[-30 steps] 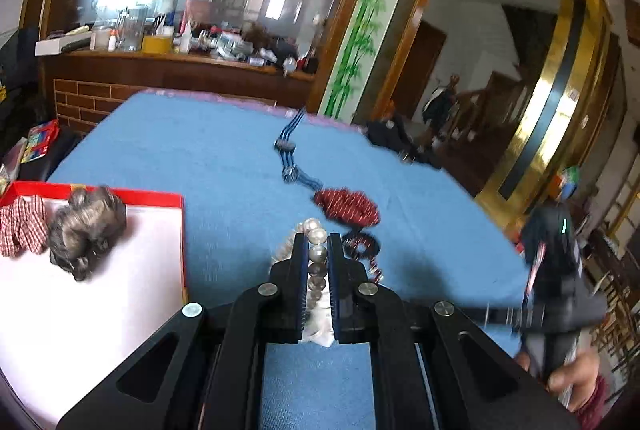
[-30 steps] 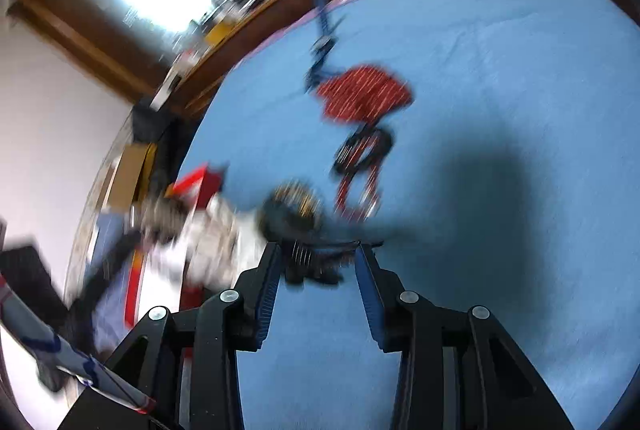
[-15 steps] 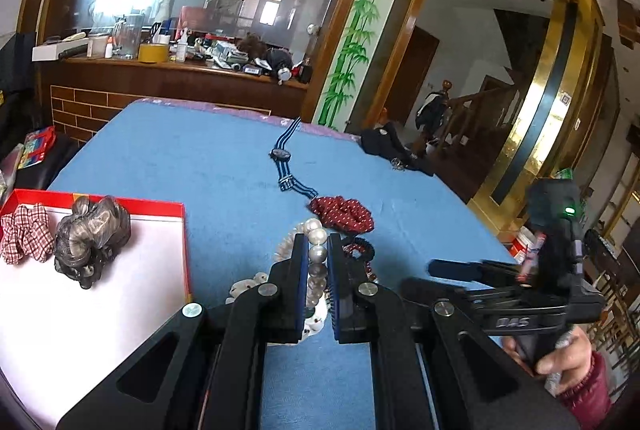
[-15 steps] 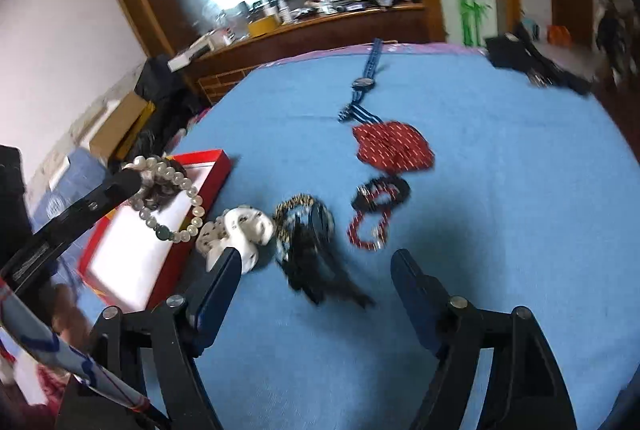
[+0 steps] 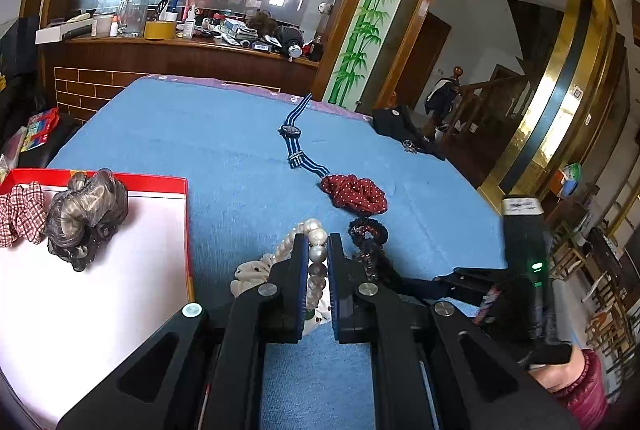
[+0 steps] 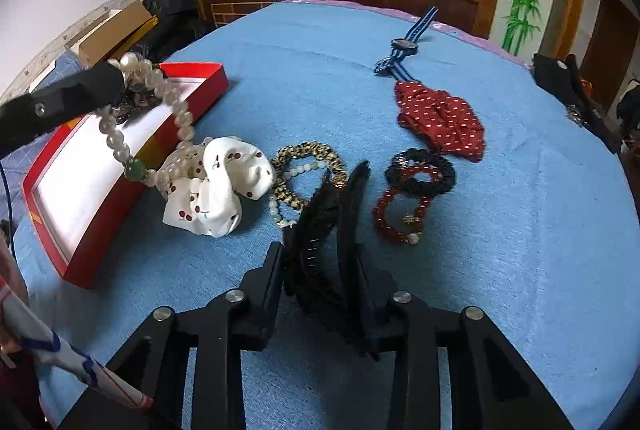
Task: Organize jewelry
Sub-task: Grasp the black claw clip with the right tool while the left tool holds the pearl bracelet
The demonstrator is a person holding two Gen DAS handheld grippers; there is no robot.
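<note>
My left gripper (image 5: 318, 250) is shut on a pearl bracelet (image 5: 319, 253), which hangs from it in a loop (image 6: 176, 109) with one green bead, over the edge of the red box (image 6: 192, 69). In the right wrist view my right gripper (image 6: 320, 262) has its jaws closing on a black hair claw clip (image 6: 320, 230). Both pads touch the clip, which stands up off the blue tablecloth (image 6: 520, 250). The box's white floor (image 5: 100, 290) holds a grey-brown scrunchie (image 5: 88, 213) and a checked scrunchie (image 5: 22, 213).
On the cloth lie a white cherry-print scrunchie (image 6: 224, 185), a leopard-print band (image 6: 312, 153), a red bead bracelet (image 6: 396, 218), a black scrunchie (image 6: 420, 169), a red dotted scrunchie (image 6: 440, 117) and a striped watch (image 6: 404, 45). A dark pouch (image 5: 400, 125) sits at the far right edge.
My right gripper rolled level, spread wide over the black claw clip, then closed around it. My left gripper has kept still with the pearl bracelet in it.
</note>
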